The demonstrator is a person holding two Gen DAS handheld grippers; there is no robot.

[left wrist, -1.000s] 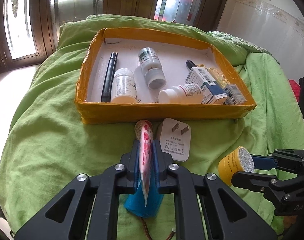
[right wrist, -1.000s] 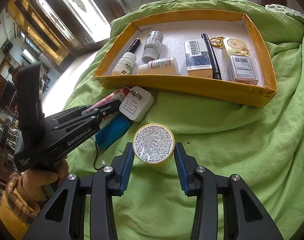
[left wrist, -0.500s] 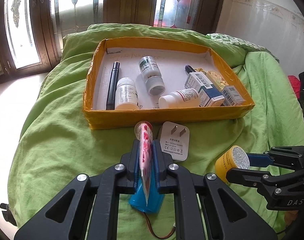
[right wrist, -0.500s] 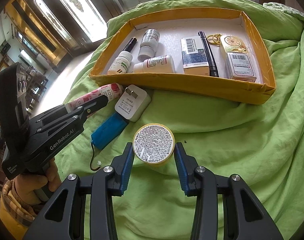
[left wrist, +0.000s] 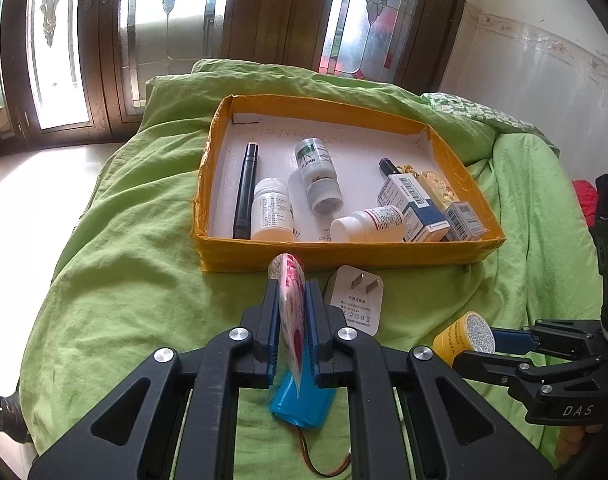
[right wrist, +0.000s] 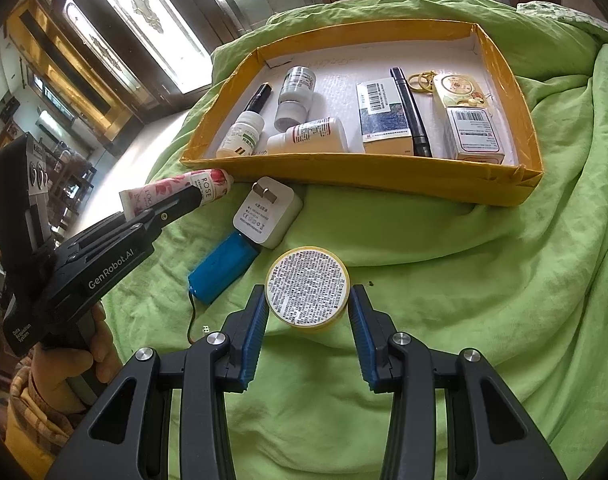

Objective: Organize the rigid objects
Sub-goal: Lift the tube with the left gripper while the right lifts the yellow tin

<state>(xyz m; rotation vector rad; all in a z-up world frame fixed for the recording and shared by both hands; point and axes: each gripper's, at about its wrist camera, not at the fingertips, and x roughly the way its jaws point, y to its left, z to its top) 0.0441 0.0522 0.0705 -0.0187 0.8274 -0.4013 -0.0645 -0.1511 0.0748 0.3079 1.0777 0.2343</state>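
Note:
My left gripper (left wrist: 289, 284) is shut on a pink flowered tube (left wrist: 291, 308), held edge-up just in front of the yellow cardboard box (left wrist: 344, 258). The right wrist view shows that tube (right wrist: 175, 192) sticking out past the left gripper (right wrist: 191, 200) towards the box's near left corner. My right gripper (right wrist: 307, 295) is shut on a round yellow tin (right wrist: 307, 286) with a printed label on its face, low over the green blanket. In the left wrist view the tin (left wrist: 460, 338) sits at the right, between the right gripper's (left wrist: 480, 347) blue pads.
The box (right wrist: 384, 176) holds three white bottles, two black pens, cartons and gold rings. A white plug adapter (right wrist: 267, 212) and a blue battery pack (right wrist: 223, 266) with a wire lie on the green blanket (right wrist: 464, 280) before it. A hand (right wrist: 79, 360) grips the left tool.
The left gripper has drawn back and tipped up slightly with the tube, which now sits left of the adapter. The right gripper and tin have stayed put.

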